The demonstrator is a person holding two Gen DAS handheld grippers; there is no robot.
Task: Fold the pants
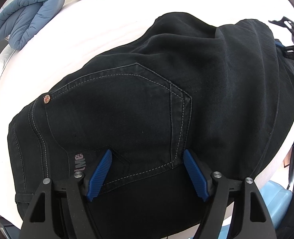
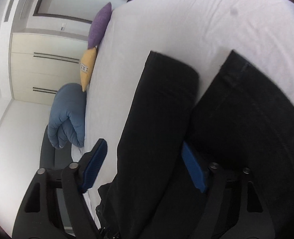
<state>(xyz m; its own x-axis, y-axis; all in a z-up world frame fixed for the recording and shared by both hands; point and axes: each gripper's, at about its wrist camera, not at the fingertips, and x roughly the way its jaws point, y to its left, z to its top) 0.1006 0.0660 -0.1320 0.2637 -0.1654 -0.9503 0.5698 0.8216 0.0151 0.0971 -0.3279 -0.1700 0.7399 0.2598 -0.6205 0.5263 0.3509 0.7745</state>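
1. My left gripper [image 1: 148, 171] points down over the black pants [image 1: 147, 103] on the white bed [image 1: 87, 25], fingers spread wide at the back pocket [image 1: 115, 115].
2. My right gripper [image 2: 145, 165] is wide open, straddling one trouser leg [image 2: 159, 119].

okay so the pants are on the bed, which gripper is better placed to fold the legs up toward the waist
Right. The right gripper is open around one leg of the black pants, near the leg ends. The left gripper is open over the back pocket, at the waist end.
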